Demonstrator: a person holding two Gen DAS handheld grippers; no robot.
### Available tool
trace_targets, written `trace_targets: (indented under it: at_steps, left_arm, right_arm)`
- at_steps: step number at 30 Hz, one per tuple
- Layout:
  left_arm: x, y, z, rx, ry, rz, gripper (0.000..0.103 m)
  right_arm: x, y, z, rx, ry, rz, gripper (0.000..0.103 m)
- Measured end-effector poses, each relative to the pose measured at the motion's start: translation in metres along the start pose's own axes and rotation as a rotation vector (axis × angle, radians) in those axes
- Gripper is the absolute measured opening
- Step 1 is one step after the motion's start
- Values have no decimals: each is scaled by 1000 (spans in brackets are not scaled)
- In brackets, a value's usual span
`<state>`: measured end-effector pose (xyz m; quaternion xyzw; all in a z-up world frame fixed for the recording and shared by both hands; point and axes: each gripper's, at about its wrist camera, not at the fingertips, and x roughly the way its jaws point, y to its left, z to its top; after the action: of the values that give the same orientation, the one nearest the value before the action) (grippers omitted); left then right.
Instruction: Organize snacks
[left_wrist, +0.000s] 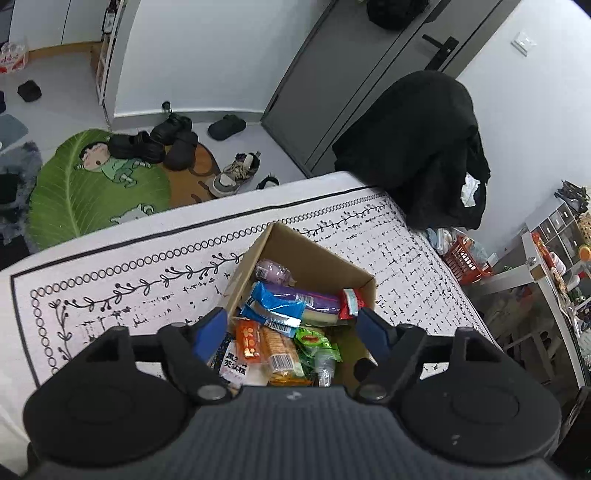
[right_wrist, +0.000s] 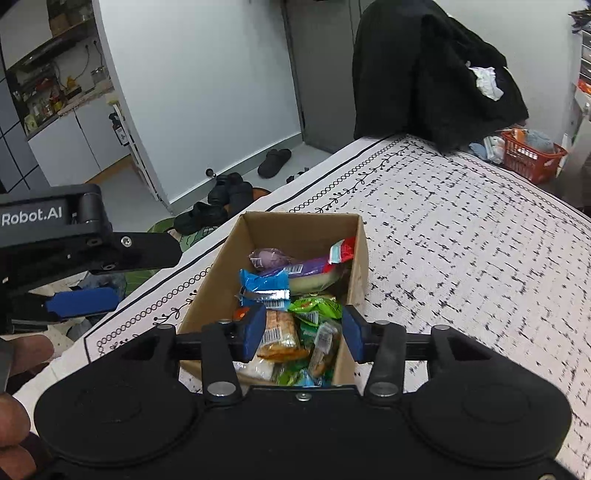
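Snacks (right_wrist: 291, 295) (assorted) in open box (right_wrist: 295, 225)

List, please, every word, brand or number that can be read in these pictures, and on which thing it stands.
"Robot.AI": white letters on the left gripper, seen from the right wrist view.
"天尖椒": partly legible on the black-and-white packet in the cardboard box.
Orange packet: lettering too blurred to read.
Barcodes on the snack wrappers: too small to read.
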<state>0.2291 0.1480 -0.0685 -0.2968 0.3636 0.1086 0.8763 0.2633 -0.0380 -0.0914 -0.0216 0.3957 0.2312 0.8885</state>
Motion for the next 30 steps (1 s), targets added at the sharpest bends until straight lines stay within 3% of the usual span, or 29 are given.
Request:
trace_targets:
  at_steps: [12, 19, 30]
  left_arm:
    - [-50, -19, -22, 27, -34, 17, 88]
    - [-76, -29, -30, 76, -35, 26, 100]
    - [-115, -37, -46, 131, -55, 26, 103]
  right_arm:
    - [-62, -27, -1, 61, -41, -19, 65]
    - [-101, -26, -5, 42, -107, -17, 98]
    - [-137, -33, -15, 82, -114, 35, 103]
